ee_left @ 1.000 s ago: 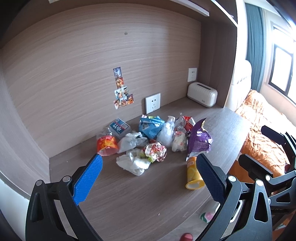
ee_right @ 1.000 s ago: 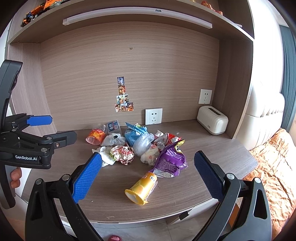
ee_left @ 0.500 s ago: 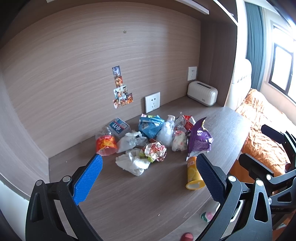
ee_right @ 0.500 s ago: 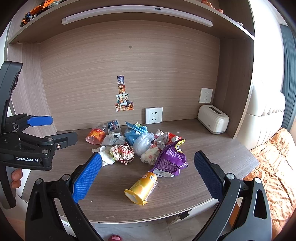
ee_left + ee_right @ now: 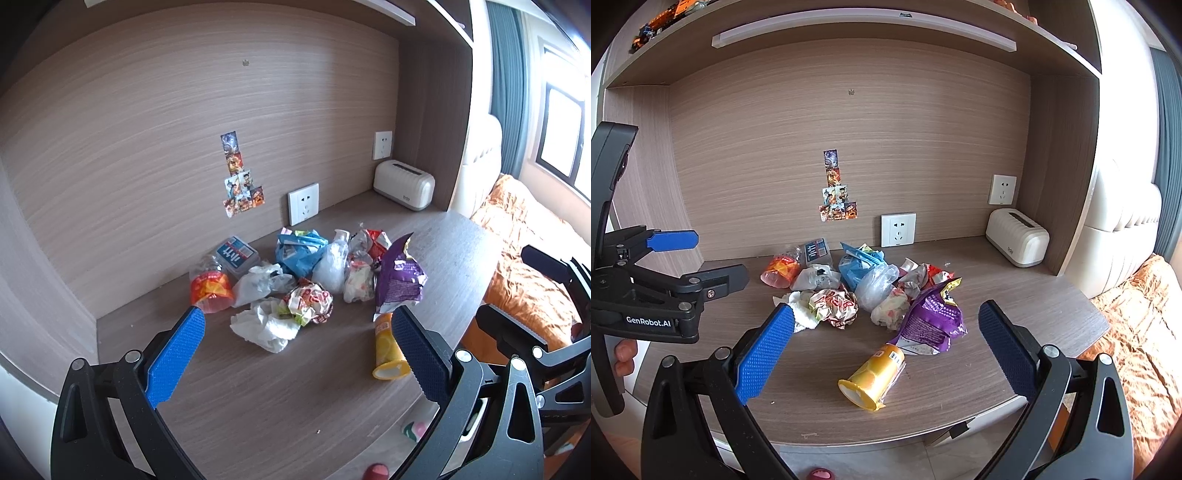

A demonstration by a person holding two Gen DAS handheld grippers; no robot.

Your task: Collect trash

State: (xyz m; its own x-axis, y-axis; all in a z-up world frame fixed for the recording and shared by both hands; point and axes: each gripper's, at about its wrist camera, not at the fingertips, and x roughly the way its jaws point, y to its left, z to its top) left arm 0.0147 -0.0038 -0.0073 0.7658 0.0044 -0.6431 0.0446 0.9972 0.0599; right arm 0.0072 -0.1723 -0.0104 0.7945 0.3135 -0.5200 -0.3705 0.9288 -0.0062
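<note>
Both grippers [image 5: 295, 350] [image 5: 882, 347] gape (empty) before desk-edge [image 5: 923, 432].

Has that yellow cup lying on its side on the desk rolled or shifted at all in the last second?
No. The yellow cup lies in the same spot just in front of the purple snack bag, its open end toward the desk's front edge, as before.

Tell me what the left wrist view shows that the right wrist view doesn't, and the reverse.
Only the left wrist view shows the window and the right gripper from outside, open. Only the right wrist view shows the light bar under the upper shelf, and the left gripper, open, with a hand below it. Both show the trash pile, the yellow cup lying on the desk, and the toaster.
</note>
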